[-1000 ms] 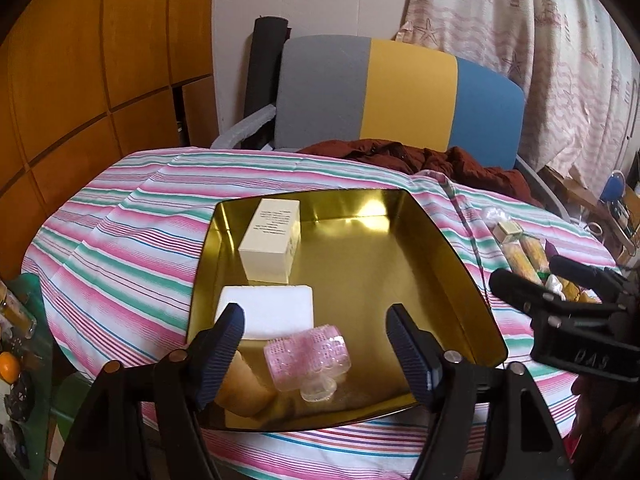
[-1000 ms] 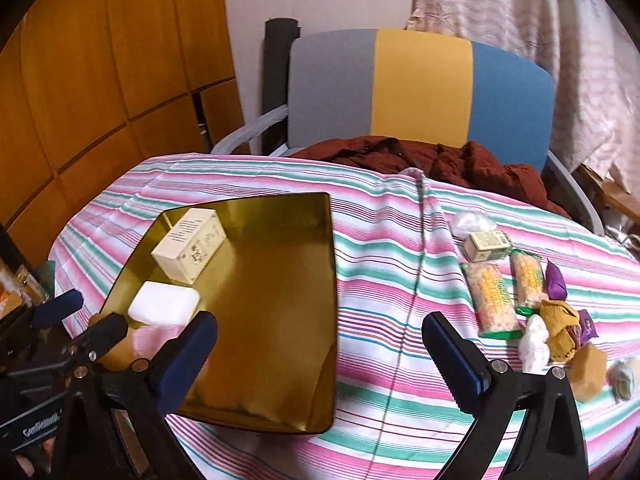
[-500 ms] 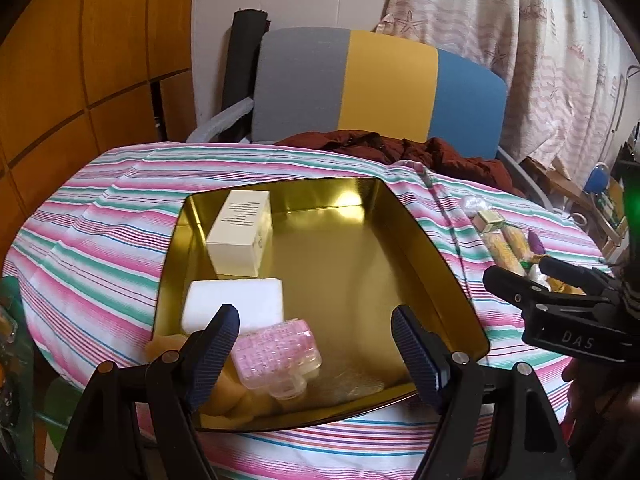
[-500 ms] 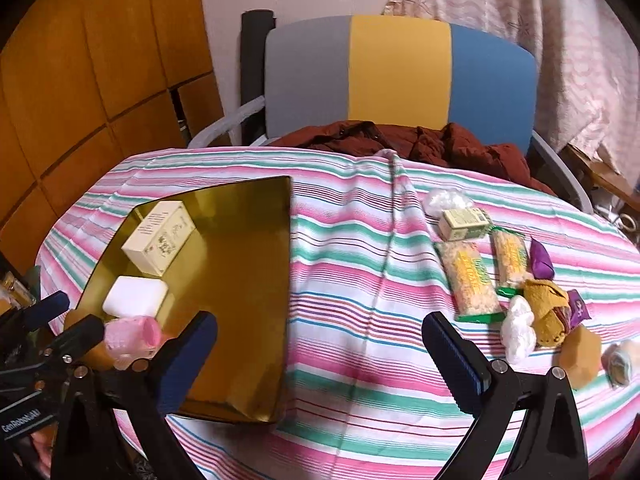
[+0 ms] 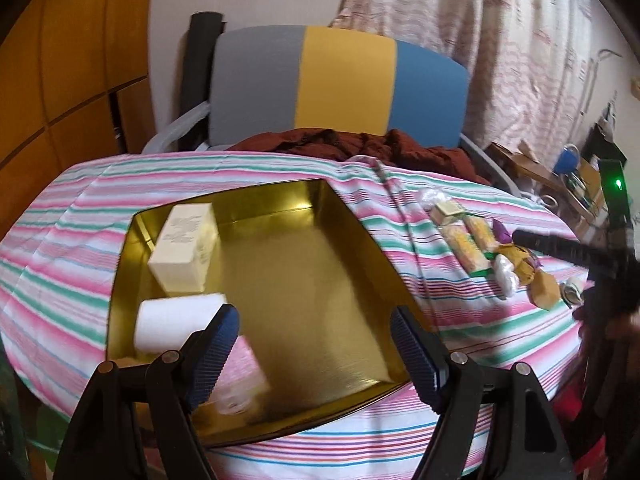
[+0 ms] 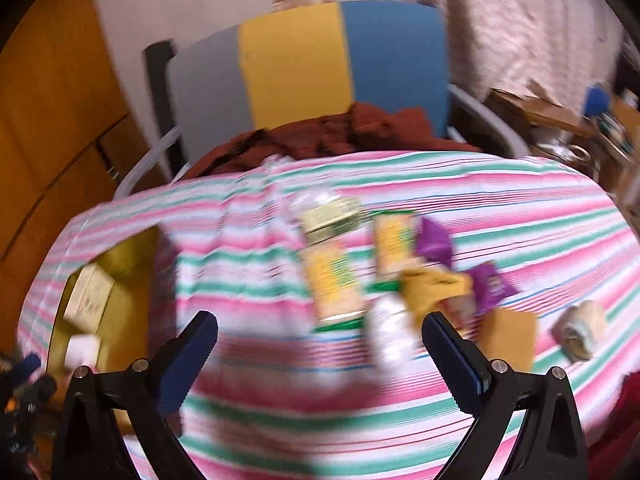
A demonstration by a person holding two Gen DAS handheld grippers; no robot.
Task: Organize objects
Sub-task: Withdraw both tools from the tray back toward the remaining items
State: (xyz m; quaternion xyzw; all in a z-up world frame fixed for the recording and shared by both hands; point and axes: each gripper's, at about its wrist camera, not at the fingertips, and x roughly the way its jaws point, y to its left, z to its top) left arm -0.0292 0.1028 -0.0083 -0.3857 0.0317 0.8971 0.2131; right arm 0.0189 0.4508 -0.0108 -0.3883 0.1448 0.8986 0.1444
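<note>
A gold tray [image 5: 320, 280] lies on the striped tablecloth and holds a cream box [image 5: 184, 248], a white block [image 5: 172, 322] and a blurred pink ridged item [image 5: 244, 368]. My left gripper [image 5: 312, 344] hangs open over the tray's near edge with nothing between its fingers. My right gripper [image 6: 320, 344] is open above a cluster of snacks: yellow-green packets [image 6: 332, 284], a small green box [image 6: 328, 218], purple wrappers [image 6: 434, 242], a white wrapped piece [image 6: 390, 332] and a tan block [image 6: 512, 338]. The right wrist view is motion-blurred. The tray [image 6: 120, 292] shows at its left edge.
A grey, yellow and blue chair [image 5: 340, 88] with dark red cloth [image 5: 360, 144] stands behind the table. Orange wood panels [image 5: 72, 60] are on the left and a patterned curtain [image 5: 500, 40] is on the right. Cluttered boxes [image 5: 560, 176] sit far right.
Both views have swung to the right. The right gripper has moved from beside the tray to over the snack cluster. The left gripper stays open above the tray's near edge.
</note>
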